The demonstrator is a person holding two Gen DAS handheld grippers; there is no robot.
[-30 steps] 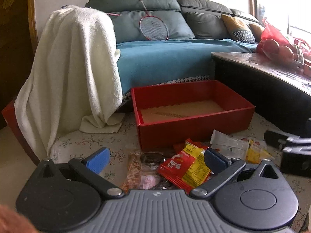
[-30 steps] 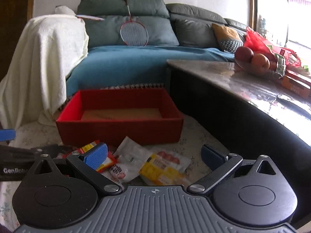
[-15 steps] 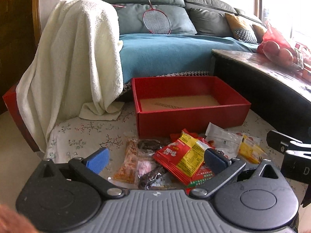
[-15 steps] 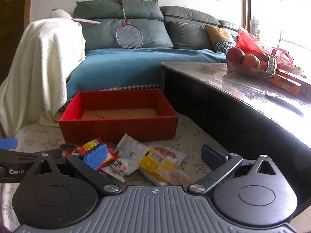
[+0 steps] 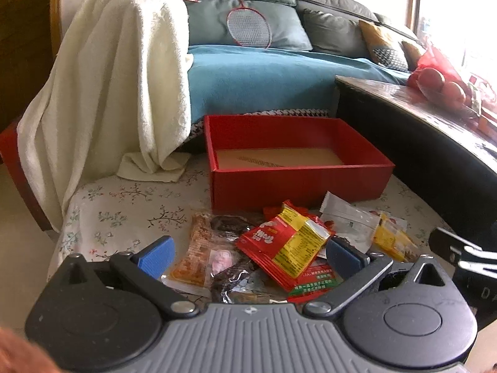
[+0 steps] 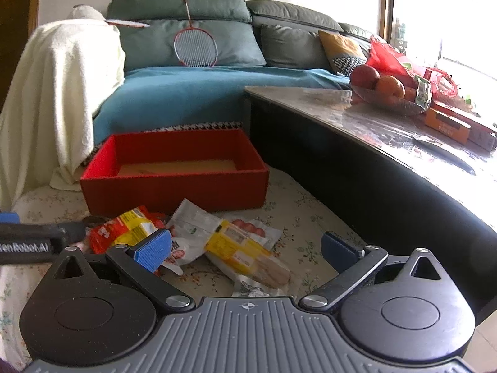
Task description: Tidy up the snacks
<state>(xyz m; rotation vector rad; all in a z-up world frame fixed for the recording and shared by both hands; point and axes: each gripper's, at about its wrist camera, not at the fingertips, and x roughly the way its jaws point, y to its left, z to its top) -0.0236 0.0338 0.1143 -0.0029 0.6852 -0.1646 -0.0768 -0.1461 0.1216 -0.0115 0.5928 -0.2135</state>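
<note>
Left wrist view: left gripper [image 5: 250, 253] spread wide, blue pads holding nothing, hovering low over a heap of snack packets on the floral cloth [image 5: 124, 214]. Between the fingers: red-and-yellow packets [image 5: 285, 242] fanned on top, an orange packet [image 5: 194, 258] and a dark-filled clear packet [image 5: 230, 225] to their left, a red-and-green packet [image 5: 313, 281] underneath. White packet [image 5: 346, 217] and yellow packet [image 5: 393, 242] lie further right, near the other tool. Just behind the heap, the red box [image 5: 295, 183], open-topped, only its cardboard floor showing; its front wall stands just beyond the nearest packets.

Right wrist view: right gripper [image 6: 247, 250] likewise wide open, gripping nothing. Yellow packet [image 6: 245, 253] lies between the fingers; white packet [image 6: 192, 227] touches the left pad's side. Left tool's arm [image 6: 40, 236] reaches in from the left edge, over the red-and-yellow packets [image 6: 124, 231]. Red box [image 6: 174, 186] behind.

Surroundings: dark low table [image 6: 372, 168] hard against the right of the work area, its top carrying a fruit bowl [image 6: 385, 96], red bag [image 6: 388, 59], orange cartons [image 6: 447, 122]. White towel [image 5: 108, 93] draped to the left, its hem on the cloth beside the box. Sofa with teal cover [image 5: 264, 80] behind, badminton racket [image 6: 194, 43] leaning on the cushions
</note>
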